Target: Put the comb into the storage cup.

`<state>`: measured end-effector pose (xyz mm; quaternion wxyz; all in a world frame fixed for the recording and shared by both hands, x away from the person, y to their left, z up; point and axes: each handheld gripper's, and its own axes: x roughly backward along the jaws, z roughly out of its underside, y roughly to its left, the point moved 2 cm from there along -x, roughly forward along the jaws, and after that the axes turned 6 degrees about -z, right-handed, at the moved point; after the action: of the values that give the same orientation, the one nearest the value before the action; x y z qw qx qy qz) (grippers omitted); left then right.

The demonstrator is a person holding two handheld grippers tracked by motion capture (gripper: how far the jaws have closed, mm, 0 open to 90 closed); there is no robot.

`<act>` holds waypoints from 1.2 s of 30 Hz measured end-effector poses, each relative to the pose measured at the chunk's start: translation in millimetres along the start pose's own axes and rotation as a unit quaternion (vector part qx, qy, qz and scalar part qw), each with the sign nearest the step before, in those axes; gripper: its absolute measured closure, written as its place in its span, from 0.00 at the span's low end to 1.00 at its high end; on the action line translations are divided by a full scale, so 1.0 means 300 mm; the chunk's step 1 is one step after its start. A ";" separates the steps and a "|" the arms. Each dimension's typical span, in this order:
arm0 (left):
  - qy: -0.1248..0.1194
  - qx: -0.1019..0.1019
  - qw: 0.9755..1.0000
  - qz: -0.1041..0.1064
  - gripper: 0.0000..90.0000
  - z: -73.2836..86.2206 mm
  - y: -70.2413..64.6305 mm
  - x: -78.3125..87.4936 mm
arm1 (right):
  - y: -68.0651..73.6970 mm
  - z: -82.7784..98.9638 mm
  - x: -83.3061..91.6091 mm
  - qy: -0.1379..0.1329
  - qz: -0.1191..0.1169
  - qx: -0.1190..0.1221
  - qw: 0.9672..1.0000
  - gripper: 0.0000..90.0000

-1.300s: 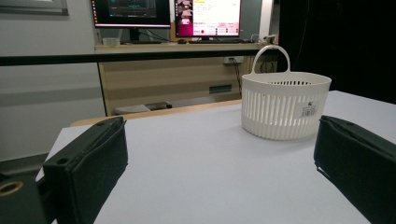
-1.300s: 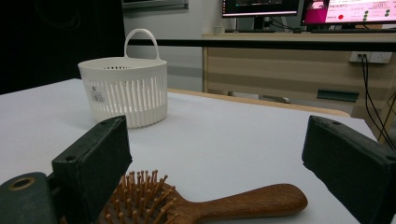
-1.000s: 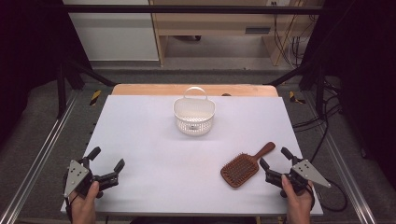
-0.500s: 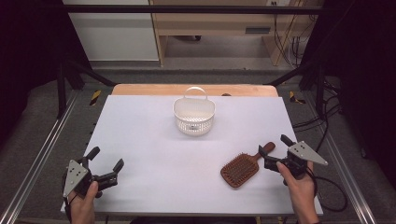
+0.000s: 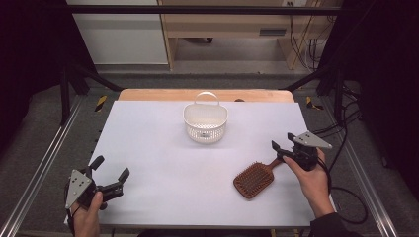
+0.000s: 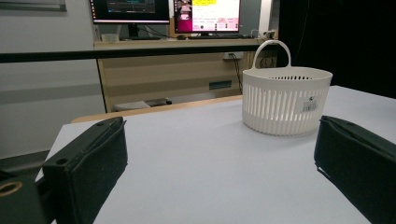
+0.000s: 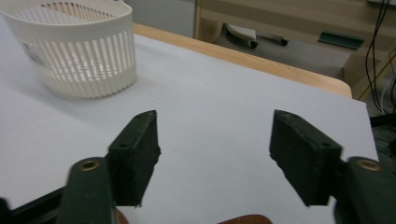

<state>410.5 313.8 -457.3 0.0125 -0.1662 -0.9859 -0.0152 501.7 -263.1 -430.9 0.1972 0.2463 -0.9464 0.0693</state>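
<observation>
Right gripper (image 5: 279, 149) moved up over brown wooden paddle hairbrush (image 5: 253, 179) handle, jaws closing but apart, nothing clamped; light, rigid — grab handle.

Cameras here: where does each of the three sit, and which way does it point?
High view: above the person's side, looking forward and down on the table; shows both hands, left gripper, right gripper at the hairbrush.
Left gripper view: rides the left gripper, low over the table, facing the basket.
Right gripper view: rides the right gripper, jaws apart above the hairbrush.
All three views share the basket.
</observation>
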 end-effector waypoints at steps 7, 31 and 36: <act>-0.001 -0.001 1.000 0.002 0.03 -0.002 -0.002 0.001 | -0.029 -0.006 -0.047 0.032 -0.008 0.014 0.999 0.76; 0.005 0.001 1.000 -0.004 0.03 0.004 0.008 0.001 | -0.042 0.138 -0.156 0.212 -0.032 0.055 0.975 1.00; 0.005 0.003 1.000 -0.005 0.03 0.004 0.010 0.002 | -0.043 0.152 -0.122 0.221 -0.039 0.048 0.973 1.00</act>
<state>411.0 316.9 -458.5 0.0176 -0.1611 -0.9867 -0.0133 521.9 -268.5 -486.9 0.3919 0.2710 -0.8646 0.1595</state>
